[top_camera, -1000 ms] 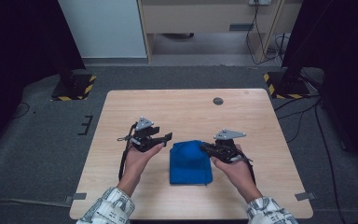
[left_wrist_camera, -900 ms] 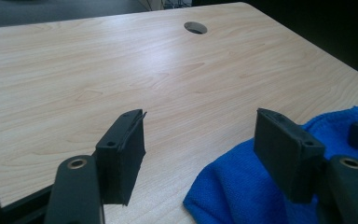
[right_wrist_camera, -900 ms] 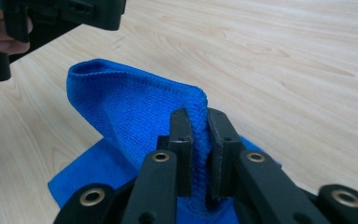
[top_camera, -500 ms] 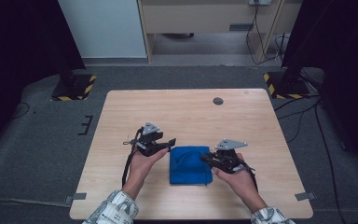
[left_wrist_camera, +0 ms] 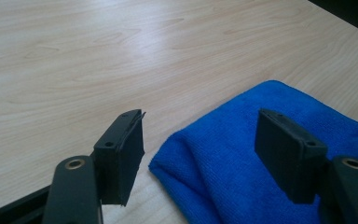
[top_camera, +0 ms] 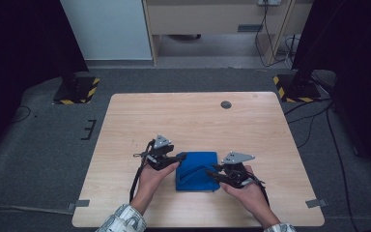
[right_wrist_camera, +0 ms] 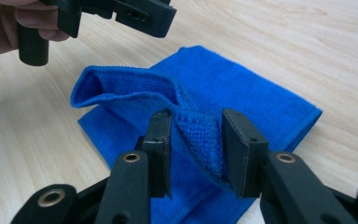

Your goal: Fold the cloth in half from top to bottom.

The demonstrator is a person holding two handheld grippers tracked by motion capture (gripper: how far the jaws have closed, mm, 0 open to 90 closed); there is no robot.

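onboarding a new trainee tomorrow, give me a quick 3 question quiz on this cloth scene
1. True or false: the blue cloth lies on the table between the two grippers.
2. Multiple choice: what stands between the jaws of the right gripper? A) a raised fold of the cloth B) a cable C) bare table
3. Short answer: how do the jaws of the left gripper stand, and where is the cloth's corner?

Key
1. True.
2. A. The jaws have just been opening, and the fold stands loose between them, the pads no longer pressing it.
3. Open, with the cloth's corner lying in the gap between them, not pinched.
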